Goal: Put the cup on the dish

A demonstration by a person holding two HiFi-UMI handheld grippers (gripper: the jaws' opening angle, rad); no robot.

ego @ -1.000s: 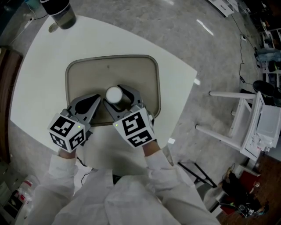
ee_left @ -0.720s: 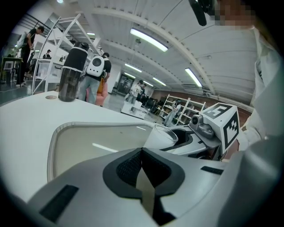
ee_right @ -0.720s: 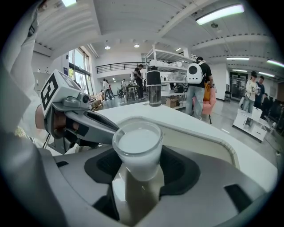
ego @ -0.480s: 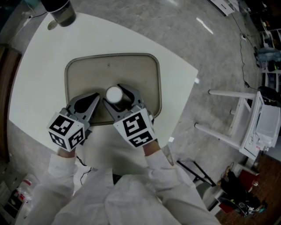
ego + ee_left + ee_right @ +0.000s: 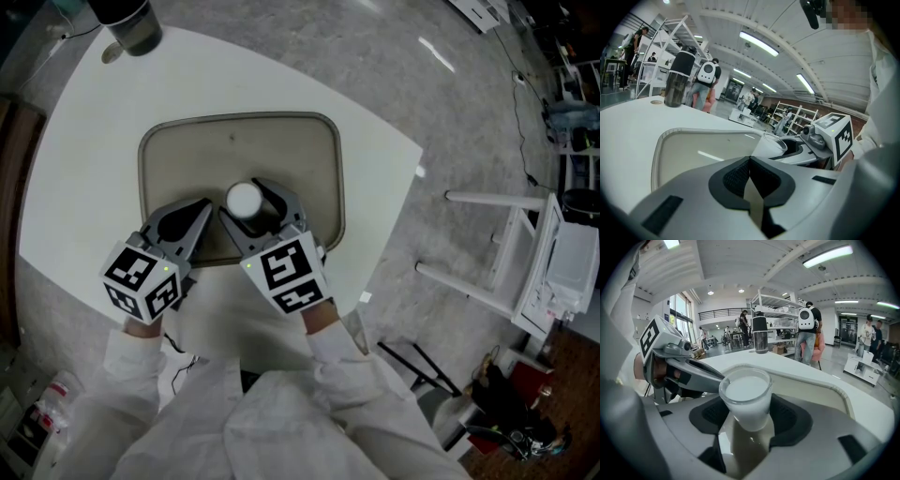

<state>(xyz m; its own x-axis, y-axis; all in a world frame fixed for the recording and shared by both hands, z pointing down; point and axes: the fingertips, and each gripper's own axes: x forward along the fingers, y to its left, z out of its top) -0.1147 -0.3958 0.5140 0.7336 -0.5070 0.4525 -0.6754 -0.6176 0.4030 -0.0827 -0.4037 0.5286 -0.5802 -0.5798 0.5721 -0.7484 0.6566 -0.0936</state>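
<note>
The cup (image 5: 244, 200) stands upright, mouth up, long axis vertical, pinched between the pads of my right tool (image 5: 251, 201). It is over the near part of the dish (image 5: 187, 141) ahead of both tools. My left tool (image 5: 205, 209), just beside it, is pressed together. Both tools slant downward.

White sleeves (image 5: 141, 370), black-and-white marker cubes (image 5: 286, 272)

Beyond the cup (image 5: 244, 200) the far half of the dish (image 5: 244, 150) lies bare, so you can pass there freely. Your left gripper (image 5: 204, 211) stands just beside the cup and closes that side. The tumbler (image 5: 131, 28) stands well apart, at the far corner of the table (image 5: 375, 150).
</note>
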